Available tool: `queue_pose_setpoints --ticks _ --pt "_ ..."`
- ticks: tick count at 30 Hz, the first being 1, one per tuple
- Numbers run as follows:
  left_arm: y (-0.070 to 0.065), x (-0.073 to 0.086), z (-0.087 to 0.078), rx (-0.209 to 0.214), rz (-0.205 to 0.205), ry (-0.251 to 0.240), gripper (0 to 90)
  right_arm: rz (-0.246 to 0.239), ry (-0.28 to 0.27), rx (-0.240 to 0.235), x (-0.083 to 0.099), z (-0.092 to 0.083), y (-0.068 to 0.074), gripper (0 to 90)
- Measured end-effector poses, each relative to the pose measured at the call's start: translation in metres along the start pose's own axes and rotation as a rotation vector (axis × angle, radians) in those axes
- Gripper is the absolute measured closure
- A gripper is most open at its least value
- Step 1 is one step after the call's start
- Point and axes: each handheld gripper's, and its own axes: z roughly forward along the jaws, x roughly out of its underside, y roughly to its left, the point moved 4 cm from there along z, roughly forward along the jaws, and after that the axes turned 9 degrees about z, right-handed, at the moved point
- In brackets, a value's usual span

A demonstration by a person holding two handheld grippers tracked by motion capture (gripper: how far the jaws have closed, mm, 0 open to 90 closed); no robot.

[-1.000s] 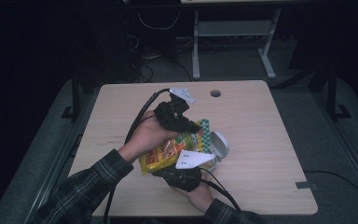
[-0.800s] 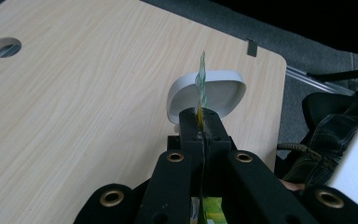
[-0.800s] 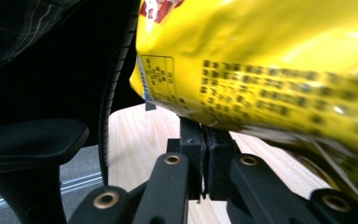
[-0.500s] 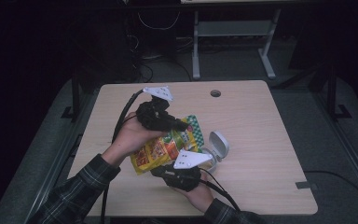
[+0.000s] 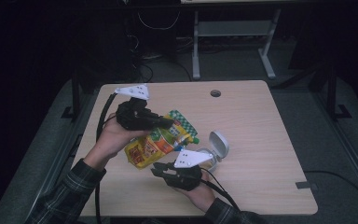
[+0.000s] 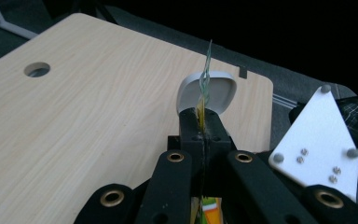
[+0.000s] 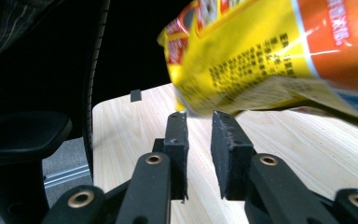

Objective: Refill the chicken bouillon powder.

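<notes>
The left gripper (image 5: pixel 165 125) is seen pressed together on the upper edge of a yellow and orange snack pouch (image 5: pixel 156 142); in the left gripper view the thin film of that pouch (image 6: pixel 205 84) stands edge-on between the two closed pads and rises beyond their tips. Compared with a second ago, this gripper and the pouch have been carried away from the right gripper toward the table's left side and lifted slightly, so the pouch is now held clear of the wooden table (image 5: pixel 251 116).

The right gripper (image 5: pixel 161 169) has just been opening. In the right gripper view its pads (image 7: pixel 230 140) stand a little apart with nothing between them, and the bottom corner of the pouch (image 7: pixel 261 60) hangs just above and beyond their tips, not pinched. It is judged that the pouch has been released from the right side, and that its whole weight is now borne by the left grip alone.

A small white case with its lid up (image 5: pixel 216 147) lies on the table just beyond the right gripper, to its right, and is seen past the left gripper's tips (image 6: pixel 214 91). A round cable hole (image 5: pixel 215 93) is set well beyond both tools.
</notes>
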Motion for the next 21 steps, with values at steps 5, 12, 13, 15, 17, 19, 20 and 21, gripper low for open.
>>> queue_pose_setpoints --ticks 5,12,13,15,17,19,20,21 --pt "0.01 0.012 -0.006 -0.016 -0.025 -0.045 90.0 -0.008 0.022 0.025 0.001 -0.004 -0.001 71.4" --pt "0.023 0.026 -0.006 -0.073 -0.043 -0.07 90.0 -0.017 0.041 0.03 0.001 -0.008 -0.001 66.1" --pt "0.025 0.029 -0.005 -0.082 -0.043 -0.073 90.0 -0.015 0.043 0.032 0.001 -0.009 -0.001 65.0" --pt "0.03 0.034 -0.004 -0.091 -0.042 -0.082 90.0 -0.01 0.045 0.029 0.0 -0.012 -0.002 63.3" --pt "0.034 0.039 -0.002 -0.109 -0.046 -0.096 90.0 -0.021 0.051 0.038 -0.001 -0.015 -0.002 62.4" --pt "0.038 0.042 0.001 -0.125 -0.039 -0.1 90.0 -0.036 0.054 0.042 -0.002 -0.018 -0.002 61.6" --pt "0.04 0.044 0.003 -0.129 -0.046 -0.101 90.0 -0.037 0.058 0.046 -0.002 -0.019 -0.002 61.5" --pt "0.041 0.046 0.005 -0.132 -0.046 -0.098 90.0 -0.036 0.059 0.046 -0.002 -0.021 -0.002 61.3"
